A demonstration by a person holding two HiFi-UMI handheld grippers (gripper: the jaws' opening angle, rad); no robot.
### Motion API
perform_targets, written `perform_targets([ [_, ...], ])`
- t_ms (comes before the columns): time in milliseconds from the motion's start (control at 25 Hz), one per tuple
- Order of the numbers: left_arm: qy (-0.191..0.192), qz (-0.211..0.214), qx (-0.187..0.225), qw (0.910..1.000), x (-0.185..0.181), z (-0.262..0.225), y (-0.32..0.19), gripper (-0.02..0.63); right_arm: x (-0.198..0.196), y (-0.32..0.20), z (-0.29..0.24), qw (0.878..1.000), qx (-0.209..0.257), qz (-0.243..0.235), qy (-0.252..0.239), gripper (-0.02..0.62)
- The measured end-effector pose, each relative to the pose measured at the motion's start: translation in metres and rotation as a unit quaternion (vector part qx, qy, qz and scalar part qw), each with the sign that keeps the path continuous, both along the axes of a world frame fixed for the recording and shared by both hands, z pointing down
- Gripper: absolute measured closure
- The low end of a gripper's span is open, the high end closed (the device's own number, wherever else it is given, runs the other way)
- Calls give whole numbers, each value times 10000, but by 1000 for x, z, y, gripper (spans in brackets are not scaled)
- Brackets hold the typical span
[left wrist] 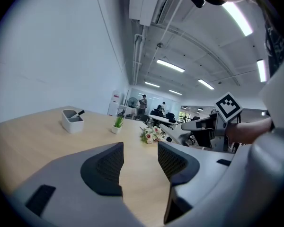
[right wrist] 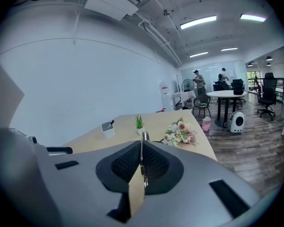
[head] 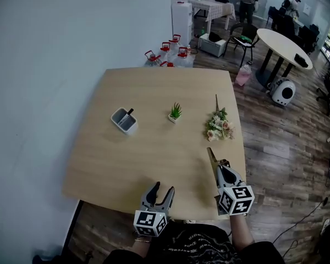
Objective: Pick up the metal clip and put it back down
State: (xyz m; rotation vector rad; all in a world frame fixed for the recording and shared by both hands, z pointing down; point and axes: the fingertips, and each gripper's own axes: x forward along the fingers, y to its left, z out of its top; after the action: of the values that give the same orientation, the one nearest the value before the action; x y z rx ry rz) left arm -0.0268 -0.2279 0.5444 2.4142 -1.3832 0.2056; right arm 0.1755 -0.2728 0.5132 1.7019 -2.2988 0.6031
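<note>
Two grippers low in the head view, down by the near edge of the table (head: 154, 87). On the left, left gripper (head: 164, 191), hanging over that near edge, jaws spread, nothing in them. On the right, right gripper (head: 222, 170), close to the right edge toward the near right corner, clamped on the metal clip (head: 212, 156), a slim strip poking forward past the tips. Hard to say whether clear of the wood or touching it. Farther in: white pen holder (head: 124, 120) toward the left, small potted plant (head: 175, 113) mid-table, bouquet (head: 220, 125) by the right edge, all well apart from the action.

Over to the left gripper view: jaws wide, only bare tabletop between them. Idle.

Now the right gripper view: jaws squeezed nearly together, thin bright edge of the clip pinched upright in the ribbed grip, tip showing just beyond.

Handling, by the look of it: light, stiff, thin, probably slick on the flat faces, so liable to twist or slip in a shallow pinch. Best taken across the flat sides, near the middle, deep in the jaws. Calls for a low, gentle release, well short of the right edge.
</note>
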Motion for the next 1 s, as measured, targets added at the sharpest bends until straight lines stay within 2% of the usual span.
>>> perform_targets([
  [160,43,133,13,9999,13,0,9,383,5,35,6,9999,2,8,126,577],
  [440,-43,350,-143,9993,25,14,26,383,12,76,28,9994,-267,135,181,577],
  [800,-98,407,-101,9991,25,13,23,383,6,79,34,9992,-330,67,222,577],
  [1000,1,280,-120,9995,20,13,25,383,1,70,33,9977,-340,-152,559,577],
])
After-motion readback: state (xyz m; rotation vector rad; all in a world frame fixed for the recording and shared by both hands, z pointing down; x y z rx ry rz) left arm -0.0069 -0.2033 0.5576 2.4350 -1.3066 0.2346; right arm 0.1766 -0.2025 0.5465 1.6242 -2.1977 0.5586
